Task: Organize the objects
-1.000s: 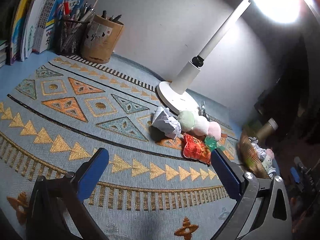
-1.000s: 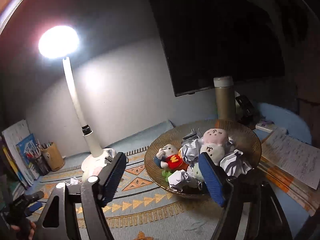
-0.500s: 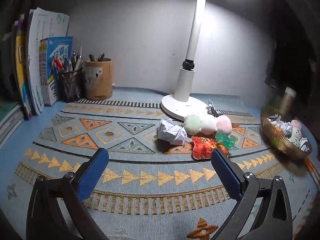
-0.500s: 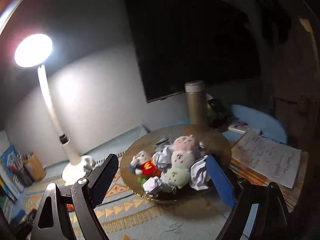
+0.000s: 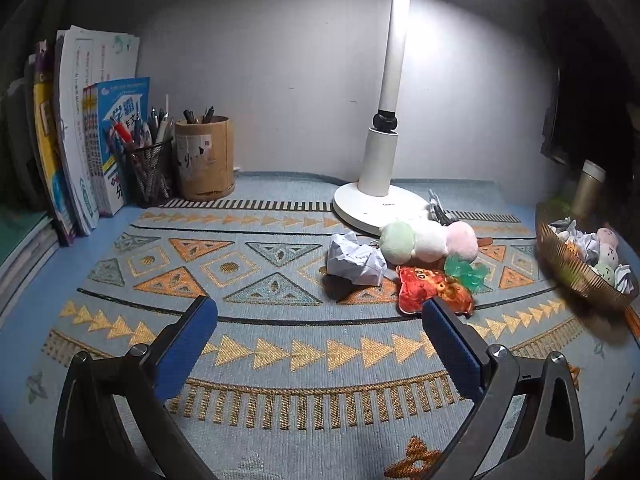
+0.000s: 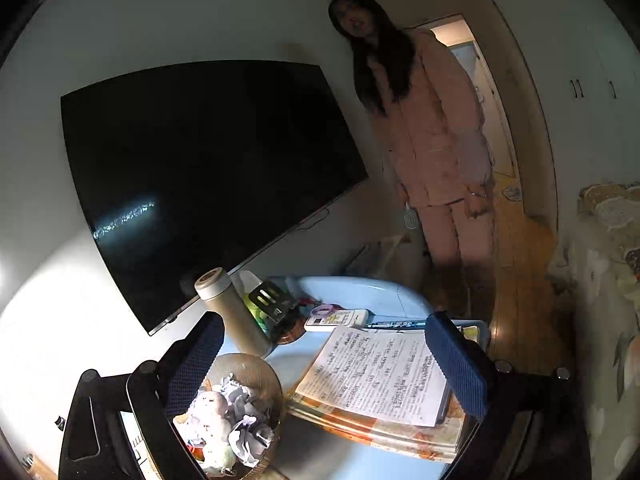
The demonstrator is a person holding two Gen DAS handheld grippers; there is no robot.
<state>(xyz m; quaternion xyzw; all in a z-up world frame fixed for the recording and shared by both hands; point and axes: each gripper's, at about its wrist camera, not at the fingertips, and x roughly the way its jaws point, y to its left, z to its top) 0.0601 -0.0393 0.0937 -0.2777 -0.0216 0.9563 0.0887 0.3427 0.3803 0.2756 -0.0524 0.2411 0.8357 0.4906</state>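
Toys (image 5: 430,240) btwn lamp (image 5: 380,200), basket (image 5: 560,258).

Against the wall to my left I note upright books (image 5: 76,136), a mesh pen cup (image 5: 149,174) and a brown pen holder (image 5: 205,158) beside it, with a white desk lamp (image 5: 382,184) standing on the patterned mat (image 5: 280,344). To my right hangs a dark wall screen (image 6: 208,184); below it stand a tan flask (image 6: 232,312) and an open notebook (image 6: 376,376). A person in pink clothing (image 6: 436,148) stands near a doorway.

Lamp-lit white wall (image 5: 288,80), dark wall screen (image 6: 208,184), wooden floor (image 6: 524,280) — perhaps a doorway (image 6: 476,92) beyond
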